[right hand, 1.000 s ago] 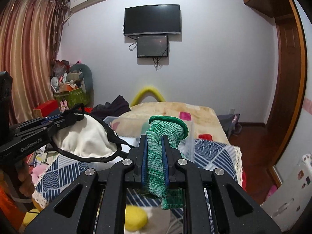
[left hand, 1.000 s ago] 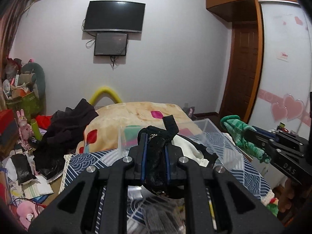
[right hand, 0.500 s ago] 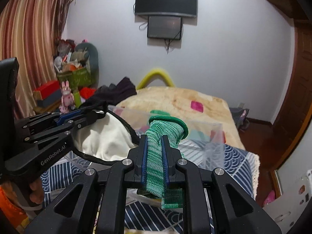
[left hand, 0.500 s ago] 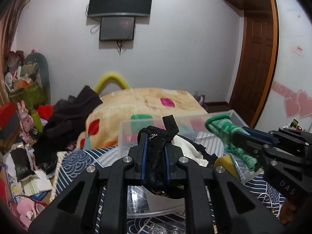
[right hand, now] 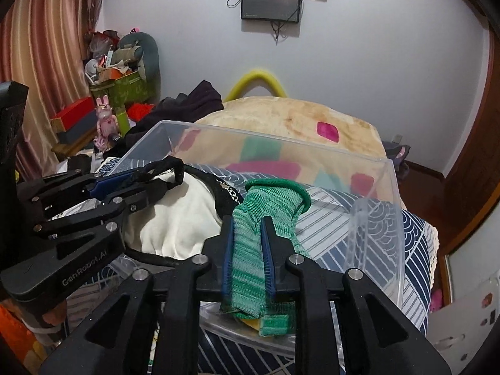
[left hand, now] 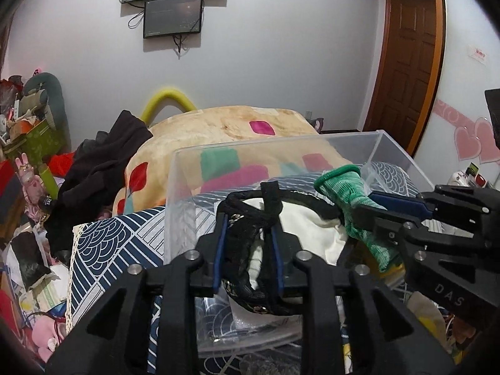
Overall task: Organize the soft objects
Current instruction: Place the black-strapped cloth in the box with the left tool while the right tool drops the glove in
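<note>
Clear plastic, the storage box (left hand: 393,150) is the landmark here: both grippers hang over its open top with their loads. The left gripper (left hand: 248,243) has its jaws clenched on a black strap of the cream cloth bag (left hand: 315,234), whose body sags inside the box toward its left side. The right gripper (right hand: 247,243) has its jaws clenched on the green knit sock (right hand: 268,206), held above the box's near wall, its cuff pointing toward the far wall and its toe end hanging down by the near rim.

The step in hand looks like dropping both pieces into the box. To do it well, I would lower each gripper until the fabric rests on the box floor before letting go, so nothing drapes over the rim. The sock sits just beside the bag, so releasing it toward the box's right side should keep the two apart. The strap could snag on the left jaws; open wide and lift straight up.
</note>
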Tool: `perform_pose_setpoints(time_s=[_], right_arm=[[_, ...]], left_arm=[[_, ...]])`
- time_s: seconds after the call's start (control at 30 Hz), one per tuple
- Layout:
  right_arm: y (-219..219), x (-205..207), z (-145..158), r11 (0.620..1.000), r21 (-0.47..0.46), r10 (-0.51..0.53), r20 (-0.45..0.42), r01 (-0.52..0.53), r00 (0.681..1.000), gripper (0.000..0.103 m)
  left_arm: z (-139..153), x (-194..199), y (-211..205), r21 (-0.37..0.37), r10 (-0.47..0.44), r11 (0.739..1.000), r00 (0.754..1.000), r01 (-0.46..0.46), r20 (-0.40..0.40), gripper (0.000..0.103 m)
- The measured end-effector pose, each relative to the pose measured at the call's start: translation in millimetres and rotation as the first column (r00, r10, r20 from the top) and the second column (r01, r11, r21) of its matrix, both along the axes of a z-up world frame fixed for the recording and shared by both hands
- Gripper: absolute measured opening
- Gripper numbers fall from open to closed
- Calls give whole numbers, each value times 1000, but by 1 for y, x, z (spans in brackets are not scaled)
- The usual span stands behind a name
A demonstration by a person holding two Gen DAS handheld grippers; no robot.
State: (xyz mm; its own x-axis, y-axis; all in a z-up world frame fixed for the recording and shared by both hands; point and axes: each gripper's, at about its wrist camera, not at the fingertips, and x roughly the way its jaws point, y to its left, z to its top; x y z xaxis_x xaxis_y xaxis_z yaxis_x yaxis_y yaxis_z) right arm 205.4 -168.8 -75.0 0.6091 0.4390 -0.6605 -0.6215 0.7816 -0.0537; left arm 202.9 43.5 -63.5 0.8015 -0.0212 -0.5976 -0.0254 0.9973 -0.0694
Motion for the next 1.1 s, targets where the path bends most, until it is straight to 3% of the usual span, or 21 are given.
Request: perform_pose_setpoints(time_s=[0.1,0.23,0.43,0.6,0.77,0.93,1.1], right_arm=[[-5,-1,2,1000,7,2,-3,-2,1000,20],[-12,-6,6,1000,22,6,6,-6,1000,31],[-23,-22,20,999,44,-5,77,2,997,45],[-31,-37,33,998,64,-2,139,-7,990,48],[-39,-53,41,996,91,-13,184,-4,983,52],[-48,-68,40,993,114,-33,210,9,977,55],[-55,-78,27,992,125,-45,185,22,982,56]], left_arm=[[2,-4,0,-12,-9,1000,1000,9,-8,34],[6,-13,-1,-3,-19,1000,1000,19,-5,53],[21,-37,-4,11,-31,999,999,30,44,64],[37,-58,-9,35,-35,999,994,32,99,73],[51,-81,-14,52,-43,998,987,36,155,90],[52,-99,-19,46,-47,998,984,39,172,98],[41,-107,-21,45,-44,998,987,38,154,99]])
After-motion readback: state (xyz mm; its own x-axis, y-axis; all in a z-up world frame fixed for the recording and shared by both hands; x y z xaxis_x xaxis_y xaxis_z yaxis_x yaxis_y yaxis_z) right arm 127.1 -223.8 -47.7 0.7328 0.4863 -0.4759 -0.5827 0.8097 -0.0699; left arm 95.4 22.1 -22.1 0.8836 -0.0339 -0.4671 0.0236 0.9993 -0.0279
